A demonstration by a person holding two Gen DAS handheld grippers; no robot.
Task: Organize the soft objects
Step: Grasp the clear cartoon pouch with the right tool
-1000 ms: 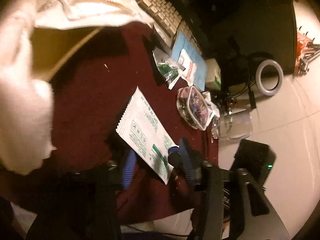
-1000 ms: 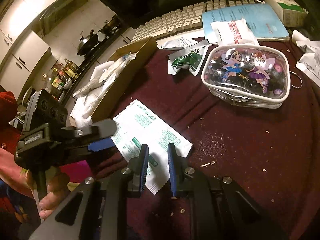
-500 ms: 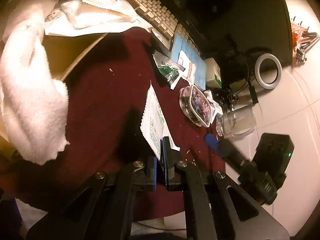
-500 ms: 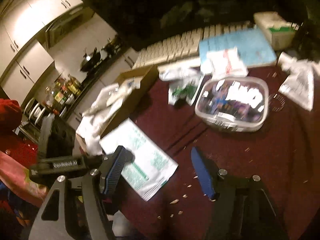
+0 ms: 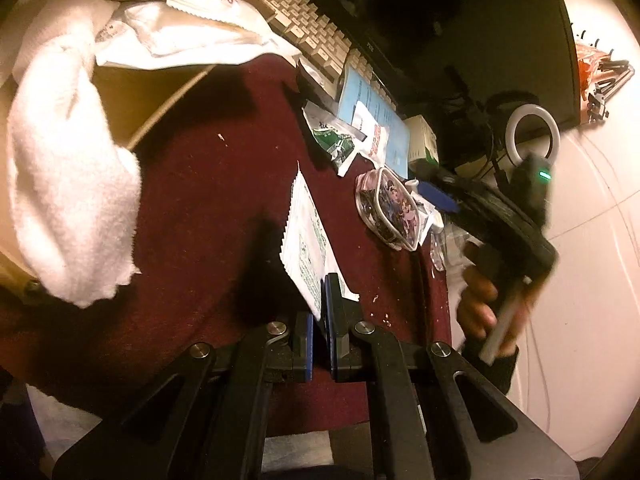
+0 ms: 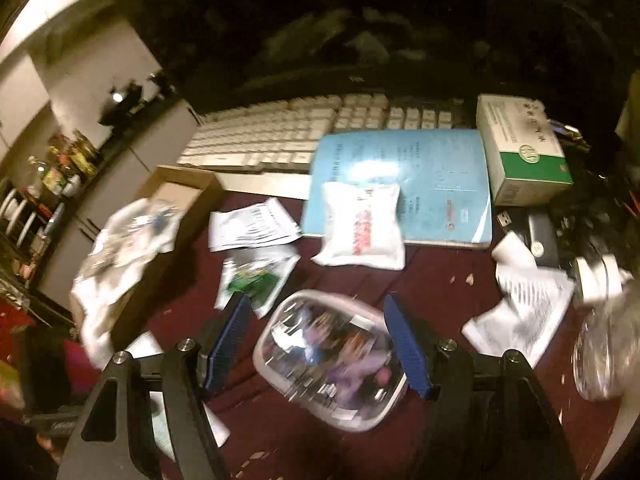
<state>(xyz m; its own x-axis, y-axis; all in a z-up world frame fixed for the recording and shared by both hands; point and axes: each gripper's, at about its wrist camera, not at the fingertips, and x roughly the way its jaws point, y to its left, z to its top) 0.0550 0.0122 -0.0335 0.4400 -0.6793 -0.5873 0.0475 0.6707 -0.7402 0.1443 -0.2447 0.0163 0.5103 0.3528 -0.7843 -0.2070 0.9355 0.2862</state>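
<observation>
- My left gripper [image 5: 320,312], bottom centre of its view, is clamped on the corner of a white sachet [image 5: 306,232] with green print too small to read.
- My right gripper [image 6: 320,344] is spread wide, one finger on each side of a clear cartoon pouch [image 6: 332,360].
- White towel [image 5: 68,184] hangs from the cardboard box [image 5: 132,100], upper left.
- Blue booklet [image 6: 436,176] carries a white packet with red writing [image 6: 362,226], blurred.
</observation>
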